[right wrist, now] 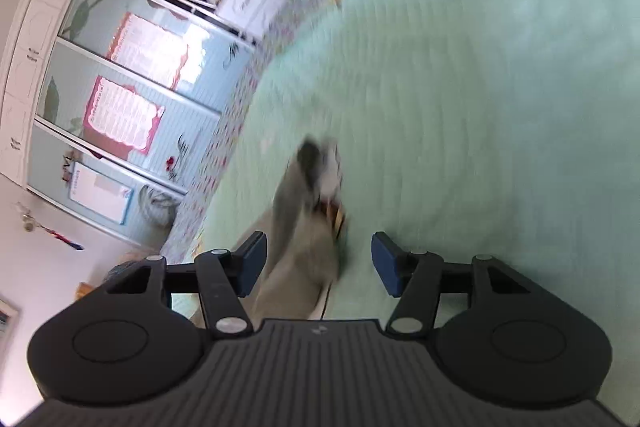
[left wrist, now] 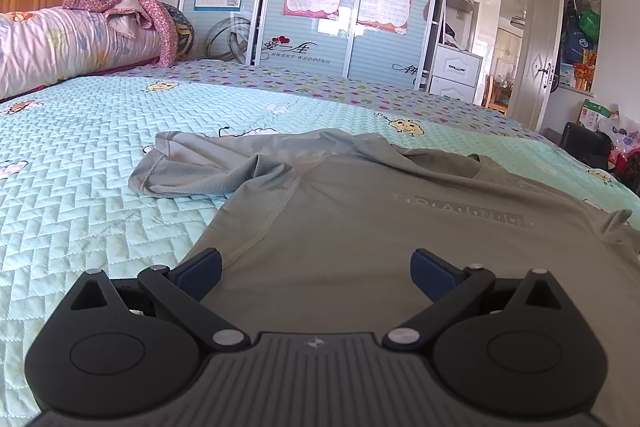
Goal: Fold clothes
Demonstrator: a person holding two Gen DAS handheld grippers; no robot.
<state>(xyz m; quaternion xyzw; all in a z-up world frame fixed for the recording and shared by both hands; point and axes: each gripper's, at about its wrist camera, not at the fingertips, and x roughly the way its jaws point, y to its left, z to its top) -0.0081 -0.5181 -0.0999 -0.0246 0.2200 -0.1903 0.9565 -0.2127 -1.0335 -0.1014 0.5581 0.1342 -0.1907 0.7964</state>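
Left gripper [left wrist: 316, 273] is hanging low over the shirt [left wrist: 360, 227], jaws spread wide, pinching nothing. Shirt is lying spread on the quilt [left wrist: 100, 167], chest print up, body running from the gripper away toward the collar [left wrist: 440, 157]; 1 sleeve [left wrist: 192, 171] is sticking out flat to the left, rumpled, not folded in. Long axis is roughly in line with the left gripper's fingers, slightly skewed right. The shirt's left side seam is sitting just inside the left finger [left wrist: 200, 273], so this gripper is the nearer one to that sleeve and edge. Right side of the shirt is cut off at the frame edge, so the other sleeve's state isn't visible; hem is hidden under the gripper body. Right gripper [right wrist: 320, 263] is also spread, holding nothing, camera rolled and heavily motion-blurred. A strip of grey cloth [right wrist: 304, 251] is lying between and beyond its fingers, probably part of the same shirt, can't confirm which part; a dark/white blob further out is unreadable. Whether any fold is already in is not settled by these views.
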